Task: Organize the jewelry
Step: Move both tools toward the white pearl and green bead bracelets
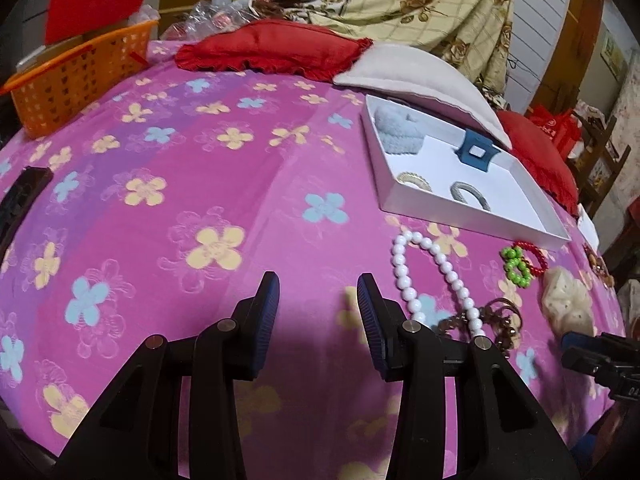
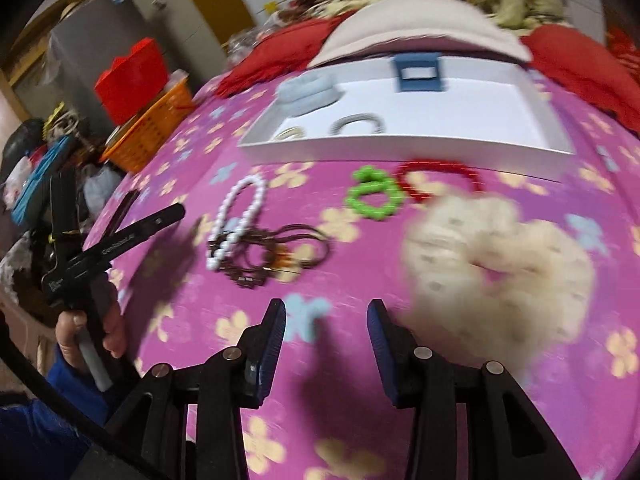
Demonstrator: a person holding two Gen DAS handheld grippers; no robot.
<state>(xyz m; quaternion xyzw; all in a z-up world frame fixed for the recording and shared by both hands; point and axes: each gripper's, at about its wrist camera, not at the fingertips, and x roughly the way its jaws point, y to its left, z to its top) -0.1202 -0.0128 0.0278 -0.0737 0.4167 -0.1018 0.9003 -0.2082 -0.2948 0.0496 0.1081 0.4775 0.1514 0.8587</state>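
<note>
My left gripper (image 1: 318, 304) hovers open over the pink flowered cloth with nothing between its fingers. Just right of it lie a white pearl necklace (image 1: 424, 276) and brown hair ties (image 1: 496, 324). Further right are a green bead bracelet (image 1: 516, 266), a red bead bracelet (image 1: 534, 258) and a cream scrunchie (image 1: 568, 304). My right gripper (image 2: 326, 332) is also open and holds nothing. The cream scrunchie (image 2: 496, 264) lies just right of its right finger, blurred. Behind the jewelry, a white box (image 2: 360, 150) holds a blue hair clip (image 2: 418, 72), a grey scrunchie (image 2: 308, 94) and two bangles.
An orange basket (image 1: 76, 84) stands at the far left edge. Red cushions (image 1: 272, 50) and a white cushion (image 1: 420, 76) lie behind the box. A dark phone-like object (image 1: 24, 196) lies at the left. A hand (image 2: 80, 332) holds the left gripper (image 2: 154, 210).
</note>
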